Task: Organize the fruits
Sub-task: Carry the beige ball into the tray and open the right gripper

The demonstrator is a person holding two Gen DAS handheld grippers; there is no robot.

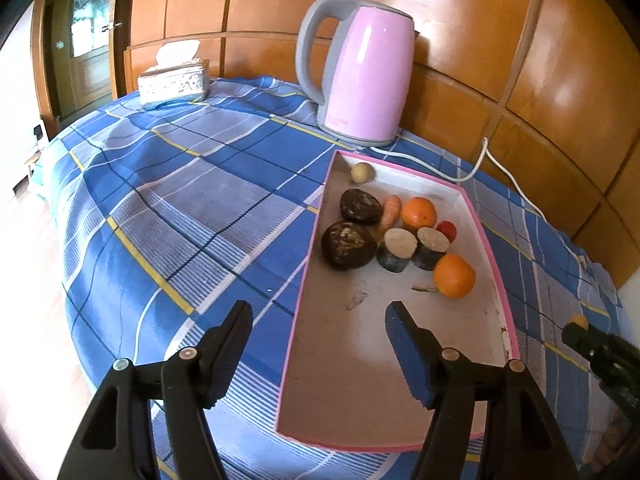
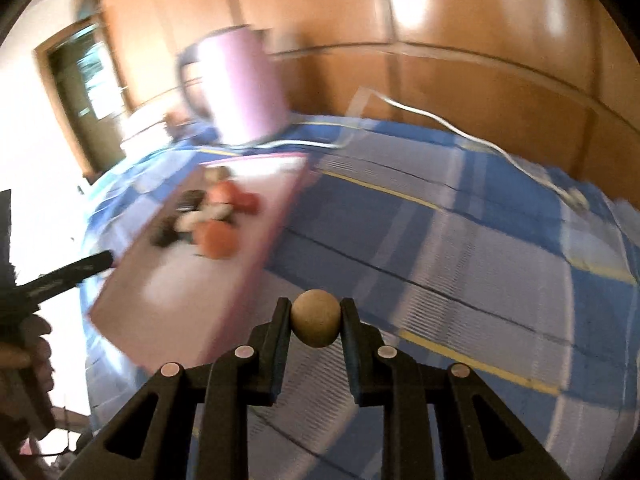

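we see the right gripper point(image 2: 316, 322) clamped tight on a small tan ball-shaped fruit point(image 2: 315, 323), one pad on each side, above the blue checked cloth point(image 2: 460, 240), and the view around it is smeared with blur. the pink-edged tray point(image 2: 256, 240) sits off at ten o'clock from that fruit, well apart from it

over in the left wrist view, the left gripper point(image 1: 318, 322) stands wide with nothing between its pads; one pad hangs over the cloth point(image 1: 180, 200), the other over the bare near end of the tray point(image 1: 304, 280). at twelve o'clock from that gripper the tray holds its pile: two dark round fruits point(image 1: 349, 245), two cut stubs point(image 1: 396, 249) with pale tops, two oranges point(image 1: 454, 276), a small carrot point(image 1: 390, 212), a red thing point(image 1: 447, 230) we cannot name, and a second tan ball point(image 1: 362, 172) alone near the far corner

behind the tray, at twelve o'clock, stands a pink kettle point(image 1: 360, 72) with its white cord point(image 1: 492, 164) trailing toward three o'clock. a tissue box point(image 1: 174, 82) rests at ten o'clock
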